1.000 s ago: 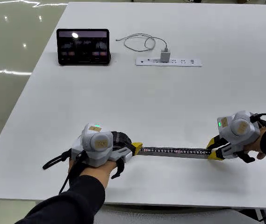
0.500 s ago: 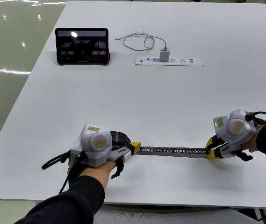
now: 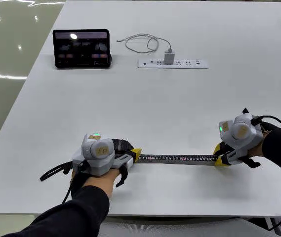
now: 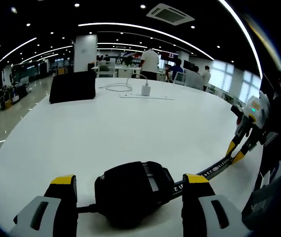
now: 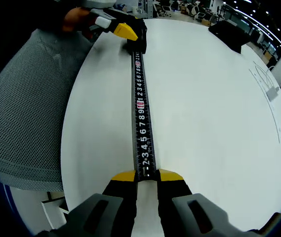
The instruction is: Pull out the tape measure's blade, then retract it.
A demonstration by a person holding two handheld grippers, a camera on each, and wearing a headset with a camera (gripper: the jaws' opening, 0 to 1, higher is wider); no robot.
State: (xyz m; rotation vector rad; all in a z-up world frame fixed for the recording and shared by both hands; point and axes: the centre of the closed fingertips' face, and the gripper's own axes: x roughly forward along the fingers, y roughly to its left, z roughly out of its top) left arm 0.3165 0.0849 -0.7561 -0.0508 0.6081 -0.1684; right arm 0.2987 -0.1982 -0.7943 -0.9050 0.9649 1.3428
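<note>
Tape measure (image 4: 135,190): black case near the front edge of the table (image 3: 155,98), lying between two yellow-tipped jaws.
Left gripper (image 4: 130,183): jaws set wide, one on each side of the case. Slim gaps show at the tips, so I cannot tell if it grips.
Blade (image 5: 140,108): drawn out flat along the table from the case, numbers up.
Right gripper (image 5: 144,175): jaws pinched on its far end.
Tablet (image 3: 81,48): upright, far left.
Power strip (image 3: 180,63): right of it, with a white charger (image 3: 169,57) plugged in and its cable looped.
</note>
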